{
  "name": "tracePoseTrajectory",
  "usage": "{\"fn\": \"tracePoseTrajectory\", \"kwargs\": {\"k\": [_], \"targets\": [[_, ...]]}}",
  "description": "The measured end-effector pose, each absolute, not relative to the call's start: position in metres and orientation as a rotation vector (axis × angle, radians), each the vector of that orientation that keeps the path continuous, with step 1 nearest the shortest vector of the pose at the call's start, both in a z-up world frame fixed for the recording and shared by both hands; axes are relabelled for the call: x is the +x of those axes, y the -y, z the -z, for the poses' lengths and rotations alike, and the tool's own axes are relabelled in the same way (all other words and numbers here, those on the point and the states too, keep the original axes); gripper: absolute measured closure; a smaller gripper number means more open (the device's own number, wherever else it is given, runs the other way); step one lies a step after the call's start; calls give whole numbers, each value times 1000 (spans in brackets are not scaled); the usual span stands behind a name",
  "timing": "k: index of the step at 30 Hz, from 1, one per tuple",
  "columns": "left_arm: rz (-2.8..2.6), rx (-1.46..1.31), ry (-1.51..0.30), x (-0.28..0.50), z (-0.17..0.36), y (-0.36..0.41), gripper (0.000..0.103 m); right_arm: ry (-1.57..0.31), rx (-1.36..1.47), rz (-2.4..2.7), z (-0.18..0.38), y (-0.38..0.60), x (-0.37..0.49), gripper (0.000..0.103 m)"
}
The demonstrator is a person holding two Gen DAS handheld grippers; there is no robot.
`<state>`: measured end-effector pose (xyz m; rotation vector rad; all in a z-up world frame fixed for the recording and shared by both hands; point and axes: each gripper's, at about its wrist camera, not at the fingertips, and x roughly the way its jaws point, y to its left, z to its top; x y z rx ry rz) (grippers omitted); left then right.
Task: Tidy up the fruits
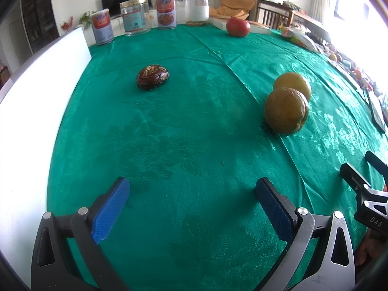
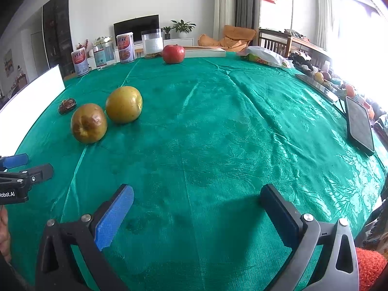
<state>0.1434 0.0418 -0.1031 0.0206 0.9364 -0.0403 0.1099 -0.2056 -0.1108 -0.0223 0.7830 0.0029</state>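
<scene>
Both of my grippers hung low over the green desk (image 1: 194, 145), the left gripper (image 1: 192, 194) and the right gripper (image 2: 196, 198) each with fingers spread apart and holding nothing. Just beyond sat the bruised yellow fruit (image 1: 286, 111), touching the smoother yellow fruit (image 1: 294, 83) behind it. Left of that pair lay a dark brown fruit (image 1: 152, 76); well behind it stood the red apple (image 1: 238, 26). Sorting looked unstarted to me.

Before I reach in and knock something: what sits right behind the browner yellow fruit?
Behind the browner yellow fruit sits a second, smoother yellow fruit, close by; whether they touch is unclear. In the left wrist view its lower part is covered. Farther back stands a red apple.
</scene>
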Motion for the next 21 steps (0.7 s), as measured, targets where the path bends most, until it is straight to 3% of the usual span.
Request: {"fn": "tracePoseTrajectory", "kwargs": {"k": [21], "targets": [[44,20,-936,144,103,-43,0,-781,-23,0,111,206,111,0]]}}
